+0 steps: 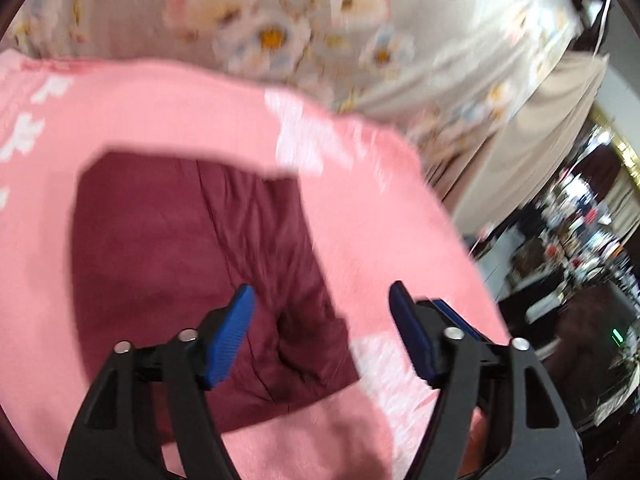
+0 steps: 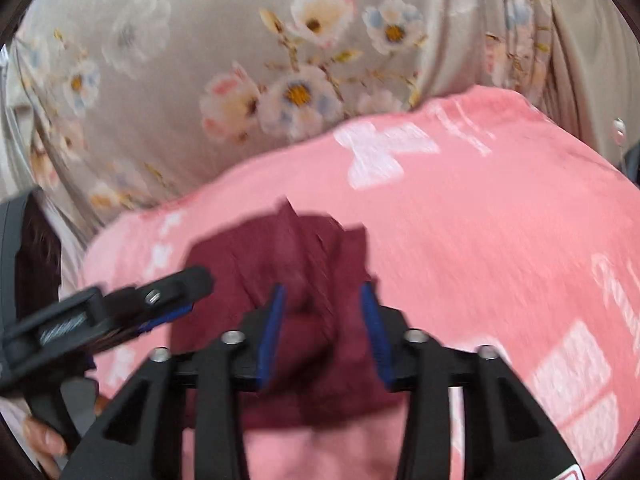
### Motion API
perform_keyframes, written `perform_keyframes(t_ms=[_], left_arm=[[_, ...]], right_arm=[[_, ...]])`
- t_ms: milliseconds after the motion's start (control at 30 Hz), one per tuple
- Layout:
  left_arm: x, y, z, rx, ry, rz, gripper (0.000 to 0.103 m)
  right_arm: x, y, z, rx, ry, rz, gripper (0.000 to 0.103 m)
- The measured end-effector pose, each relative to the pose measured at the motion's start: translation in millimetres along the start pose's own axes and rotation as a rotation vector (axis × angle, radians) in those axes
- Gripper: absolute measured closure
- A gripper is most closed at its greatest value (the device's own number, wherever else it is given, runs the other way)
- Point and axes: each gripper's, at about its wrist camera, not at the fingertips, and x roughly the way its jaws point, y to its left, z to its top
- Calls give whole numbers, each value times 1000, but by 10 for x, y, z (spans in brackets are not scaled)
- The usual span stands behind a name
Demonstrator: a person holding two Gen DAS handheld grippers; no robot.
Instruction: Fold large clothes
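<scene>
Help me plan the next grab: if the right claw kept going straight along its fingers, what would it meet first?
Most likely the maroon garment lying on the pink cloth, directly ahead of the open right claw; blur makes depth uncertain.

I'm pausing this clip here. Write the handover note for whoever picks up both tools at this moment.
Left tool: open, nothing between its pads, above the maroon garment.
Right tool: open; its pads stand either side of a raised fold of the maroon garment without pressing it.
Things: the garment lies bunched into a compact shape on the pink towel, which lies on the floral sheet.
Done: garment appears folded down and set on the towel.
Left: probably check the fold and flatten the raised ridge; the views are blurred, so the edges are hard to judge.
</scene>
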Motion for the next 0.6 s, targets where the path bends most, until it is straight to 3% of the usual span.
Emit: perform_keyframes(t_ms=[67,133,233,367,533,600], left_arm=[[-179,37,124,8,-52,28,29],[-311,149,271,11,-111,106,28],[-335,447,426,-38,-130,204,28],[-292,780,469,-89,-114,308,28],[-178,1048,495,-104,-80,375,29],[-77,1088,536,-100,-69,384,28]], right_arm=[[93,95,183,9,2,32,45],[289,188,310,4,35,29,36],[763,242,420,50,152,6,35],[1311,129,403,194,272,-112,35],[1893,107,285,194,418,-197,35],[1997,61,208,194,448,-190,36]])
